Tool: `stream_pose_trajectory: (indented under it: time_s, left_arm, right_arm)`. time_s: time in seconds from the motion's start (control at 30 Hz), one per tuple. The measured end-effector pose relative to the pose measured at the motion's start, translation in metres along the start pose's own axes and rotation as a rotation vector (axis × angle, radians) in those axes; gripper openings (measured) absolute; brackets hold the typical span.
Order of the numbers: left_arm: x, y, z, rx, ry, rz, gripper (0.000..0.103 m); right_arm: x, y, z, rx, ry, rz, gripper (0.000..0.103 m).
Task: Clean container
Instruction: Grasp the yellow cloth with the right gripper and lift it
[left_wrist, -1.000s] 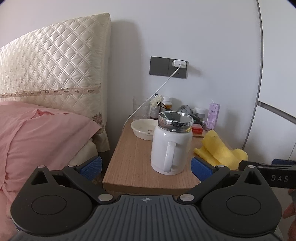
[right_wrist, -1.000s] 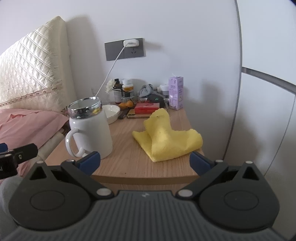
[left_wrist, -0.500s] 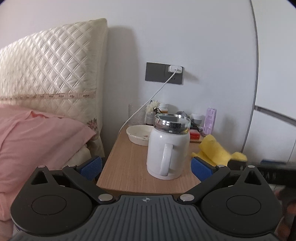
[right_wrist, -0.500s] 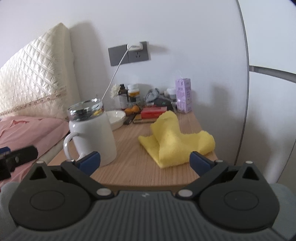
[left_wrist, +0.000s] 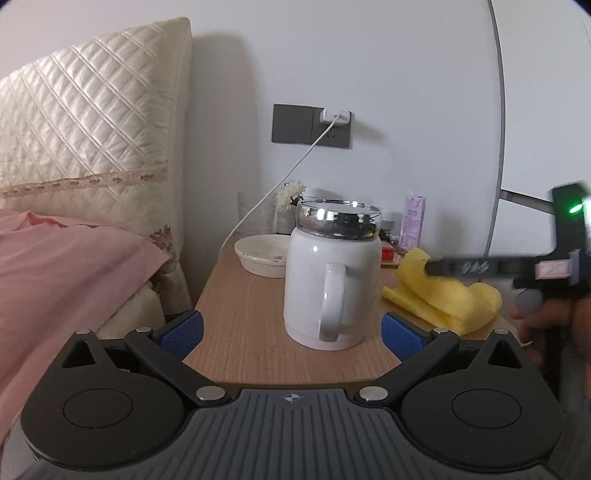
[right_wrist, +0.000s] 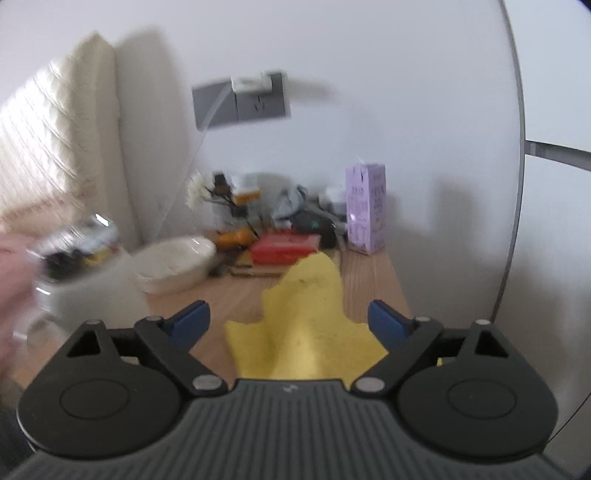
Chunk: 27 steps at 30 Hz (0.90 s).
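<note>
Lying centre-frame between the wide-open, empty right gripper (right_wrist: 290, 323), the yellow cloth (right_wrist: 306, 314) peaks upright; the left gripper (left_wrist: 291, 332), equally spread and empty, faces the mug (left_wrist: 332, 273).

I see the mug (left_wrist: 331, 280) standing on the nightstand (left_wrist: 243, 314), bowl (left_wrist: 260, 254) behind it, cloth (left_wrist: 439, 299) to its right.

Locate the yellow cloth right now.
The yellow cloth lies on the nightstand, right of the white mug, directly ahead of the open right gripper.
</note>
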<state>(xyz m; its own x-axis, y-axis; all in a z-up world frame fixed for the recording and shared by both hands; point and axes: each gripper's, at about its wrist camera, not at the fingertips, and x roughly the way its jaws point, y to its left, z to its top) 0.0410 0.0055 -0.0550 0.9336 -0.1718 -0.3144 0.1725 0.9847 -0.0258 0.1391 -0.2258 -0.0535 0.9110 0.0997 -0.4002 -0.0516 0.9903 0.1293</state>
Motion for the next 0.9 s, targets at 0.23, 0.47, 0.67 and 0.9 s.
stream_pose_trajectory:
  time_s: [0.23,0.47,0.67,0.9]
  left_arm:
    - [0.029,0.012,0.010,0.014,0.037,-0.090,0.103]
    - [0.053,0.015,0.010,0.051,0.044,-0.120,0.103]
    - [0.062,0.009,0.006,0.112,0.035,-0.154,0.103]
    - [0.072,0.003,0.005,0.094,0.007,-0.147,0.100]
  right_arm:
    - [0.037,0.000,-0.015,-0.012,0.126,-0.031,0.049]
    - [0.021,-0.001,-0.013,0.156,0.065,0.064,0.016]
    - [0.014,-0.032,-0.009,0.714,0.000,0.370,0.016]
    - [0.033,-0.021,-0.013,1.065,0.040,0.602,0.016]
